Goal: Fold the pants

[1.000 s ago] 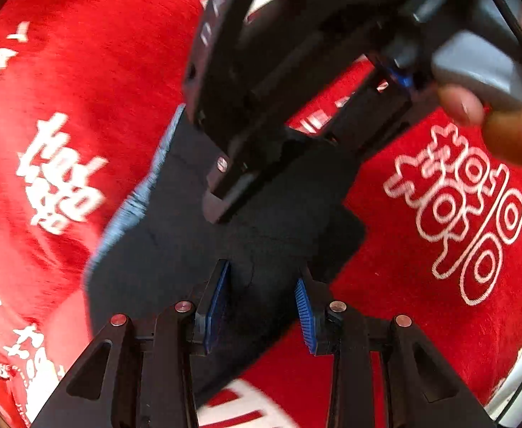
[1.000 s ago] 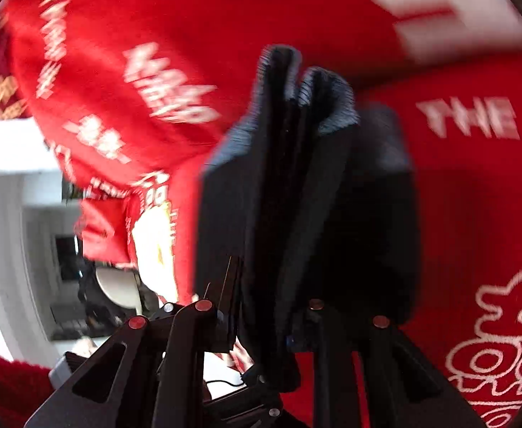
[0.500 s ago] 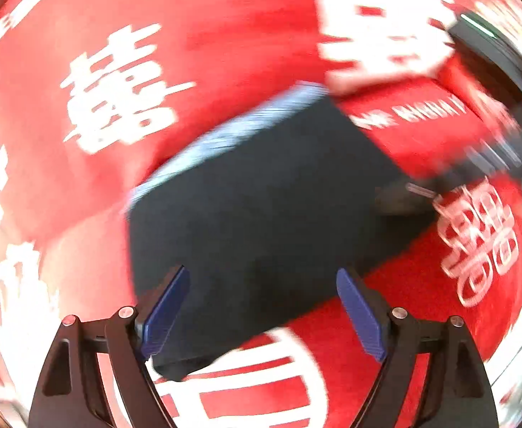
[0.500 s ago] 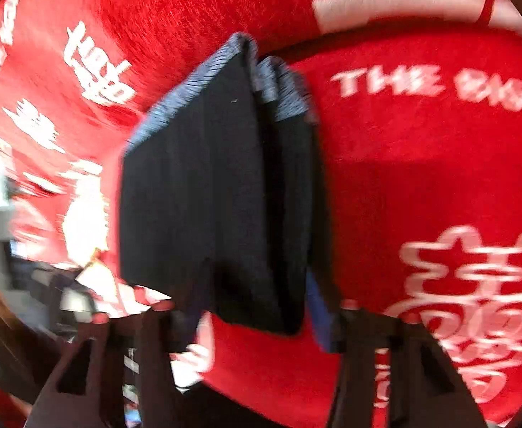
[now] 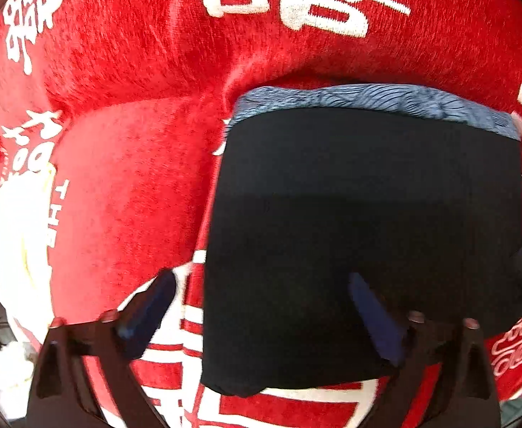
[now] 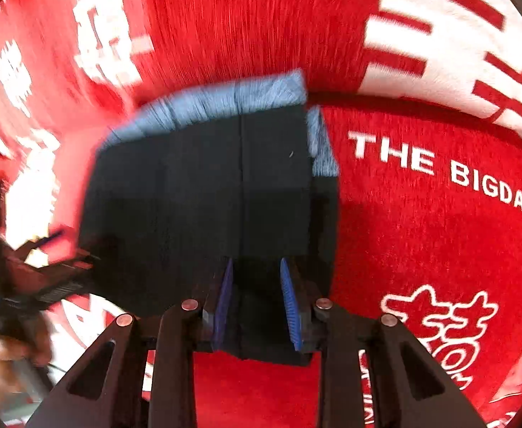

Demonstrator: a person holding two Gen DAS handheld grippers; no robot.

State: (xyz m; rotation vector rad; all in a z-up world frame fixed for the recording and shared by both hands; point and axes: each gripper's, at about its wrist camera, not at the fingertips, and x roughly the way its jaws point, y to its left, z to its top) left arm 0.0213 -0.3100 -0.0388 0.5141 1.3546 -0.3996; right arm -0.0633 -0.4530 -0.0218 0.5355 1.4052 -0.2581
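Note:
The black pants (image 5: 364, 235) lie folded into a compact rectangle on the red blanket, with a blue-grey waistband (image 5: 375, 101) along the far edge. My left gripper (image 5: 261, 306) is wide open and empty, hovering over the near edge of the pants. In the right wrist view the folded pants (image 6: 203, 192) lie flat, waistband (image 6: 218, 107) at the far side. My right gripper (image 6: 255, 299) has its blue pads (image 6: 289, 303) partly apart over the near edge of the pants, with the cloth beneath them, not pinched.
A red plush blanket with white characters and the words THE BIGDAY (image 6: 442, 171) covers the whole surface. A white and cream patch (image 5: 14, 235) lies at the left. The other gripper and a hand (image 6: 18, 306) show blurred at the left of the right wrist view.
My left gripper let go of the pants, opened wide and drew back. My right gripper lowered the folded pants flat onto the blanket and its pads parted.

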